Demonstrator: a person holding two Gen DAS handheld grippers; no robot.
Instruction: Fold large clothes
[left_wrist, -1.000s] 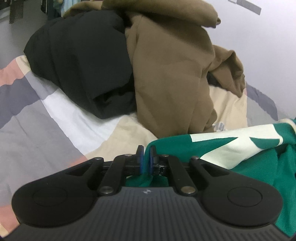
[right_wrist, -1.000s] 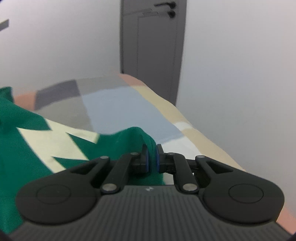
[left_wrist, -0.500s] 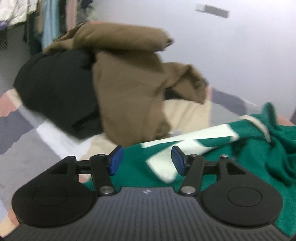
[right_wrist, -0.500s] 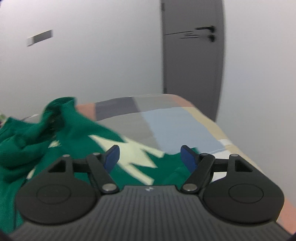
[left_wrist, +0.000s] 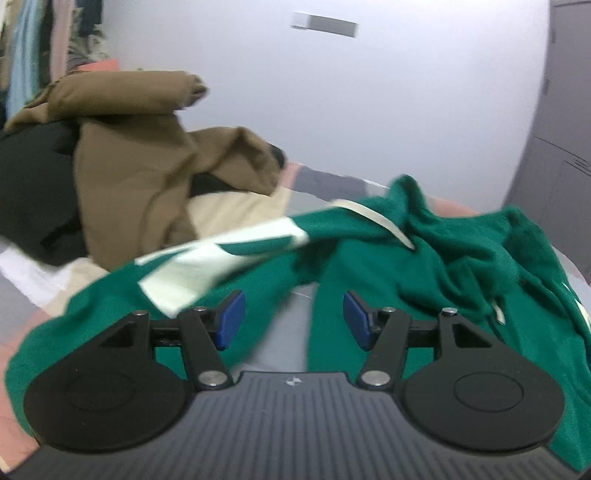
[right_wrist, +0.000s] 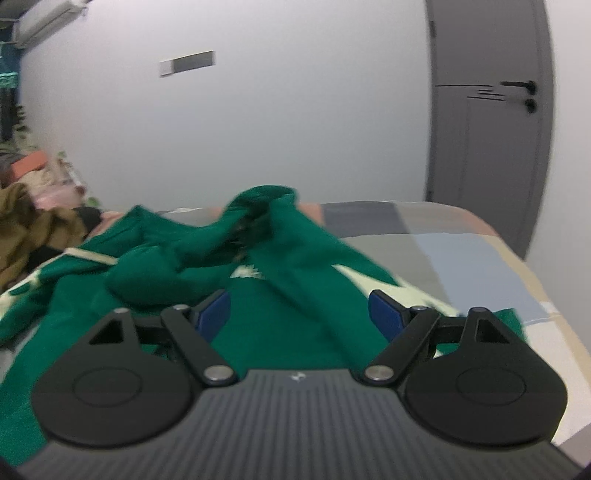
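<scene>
A green garment with cream zigzag patches (left_wrist: 424, 243) lies crumpled on the patchwork bedspread (left_wrist: 284, 339). It also shows in the right wrist view (right_wrist: 288, 295), bunched at its far end. My left gripper (left_wrist: 293, 319) is open and empty, just above the garment's near edge. My right gripper (right_wrist: 299, 314) is open and empty, over the garment's near right part.
A pile of brown clothes (left_wrist: 140, 147) and black clothes (left_wrist: 33, 177) sits at the far left of the bed. The white wall (left_wrist: 369, 110) stands behind the bed. A grey door (right_wrist: 491, 110) is at the right. The bed's right edge (right_wrist: 554, 314) drops off.
Both grippers were shut on the green garment's edge one second ago. They have opened, let go, and pulled back and up, swinging toward the garment's middle.
</scene>
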